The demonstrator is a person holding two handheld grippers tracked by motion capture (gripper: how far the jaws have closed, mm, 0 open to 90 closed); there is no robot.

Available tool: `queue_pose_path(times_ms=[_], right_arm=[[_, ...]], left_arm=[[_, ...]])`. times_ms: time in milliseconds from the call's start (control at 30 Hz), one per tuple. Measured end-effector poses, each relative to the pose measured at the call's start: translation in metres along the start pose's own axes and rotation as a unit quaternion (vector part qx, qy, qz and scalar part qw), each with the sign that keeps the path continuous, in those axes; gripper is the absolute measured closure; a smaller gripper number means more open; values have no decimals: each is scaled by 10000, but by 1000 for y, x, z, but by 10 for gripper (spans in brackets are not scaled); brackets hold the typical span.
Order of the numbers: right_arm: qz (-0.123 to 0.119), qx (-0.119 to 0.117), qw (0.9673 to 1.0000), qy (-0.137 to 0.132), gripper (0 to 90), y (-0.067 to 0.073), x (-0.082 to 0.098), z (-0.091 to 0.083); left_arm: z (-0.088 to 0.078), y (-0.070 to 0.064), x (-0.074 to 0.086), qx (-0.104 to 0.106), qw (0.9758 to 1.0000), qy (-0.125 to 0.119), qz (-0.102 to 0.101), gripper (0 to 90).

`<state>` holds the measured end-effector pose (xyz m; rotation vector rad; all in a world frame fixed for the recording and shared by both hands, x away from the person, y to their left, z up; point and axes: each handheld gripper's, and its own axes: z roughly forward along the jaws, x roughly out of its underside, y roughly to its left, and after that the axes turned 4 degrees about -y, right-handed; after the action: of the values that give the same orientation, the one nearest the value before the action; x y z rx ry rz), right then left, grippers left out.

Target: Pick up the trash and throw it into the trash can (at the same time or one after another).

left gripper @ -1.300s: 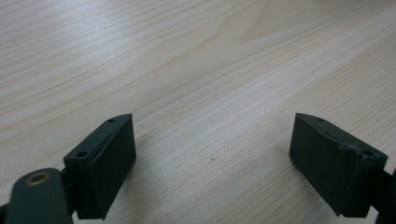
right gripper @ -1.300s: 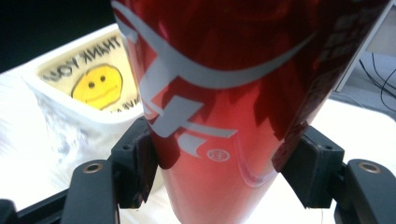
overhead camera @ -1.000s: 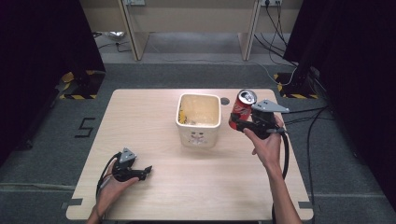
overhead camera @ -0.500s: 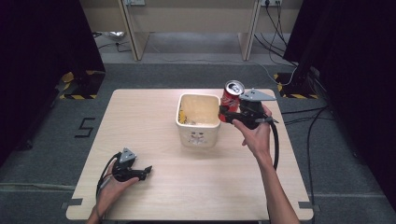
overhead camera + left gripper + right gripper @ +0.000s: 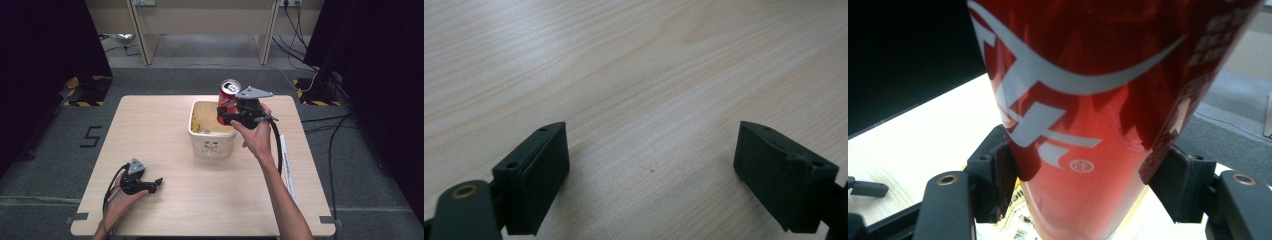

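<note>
Right gripper point(image 5: 226, 113) carried red can point(image 5: 228, 100) from beyond bin's right side to above cream bin point(image 5: 212, 142); jaws clamped on can, drop likely next. Left gripper point(image 5: 159, 182) rests low on surface point(image 5: 150, 130), jaws apart, holding nothing. Dark curtains, cables on grey floor around.

Red can point(image 5: 1083, 115) top cut off by frame edge; bin point(image 5: 212, 145) contents too small to tell.
</note>
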<state>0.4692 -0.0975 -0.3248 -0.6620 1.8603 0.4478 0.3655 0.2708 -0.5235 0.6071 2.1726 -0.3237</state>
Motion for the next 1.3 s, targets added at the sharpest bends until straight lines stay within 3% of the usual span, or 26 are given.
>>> queue_pose_path(times_ms=[133, 233, 567, 800, 1300], right_arm=[[-40, -24, 10000, 75, 340, 3, -2, 10], [68, -80, 9999, 107, 340, 2, 1, 21], [142, -136, 9987, 474, 339, 2, 13, 51], [102, -187, 9973, 698, 338, 6, 18, 63], [75, -367, 9952, 908, 336, 18, 22, 77]], left_arm=[[0, 0, 0, 1, 10000, 5, 6, 139], [0, 0, 0, 3, 10000, 4, -1, 139], [0, 0, 0, -2, 10000, 8, 20, 139], [0, 0, 0, 0, 10000, 4, 7, 139], [0, 0, 0, 1, 10000, 8, 12, 139]])
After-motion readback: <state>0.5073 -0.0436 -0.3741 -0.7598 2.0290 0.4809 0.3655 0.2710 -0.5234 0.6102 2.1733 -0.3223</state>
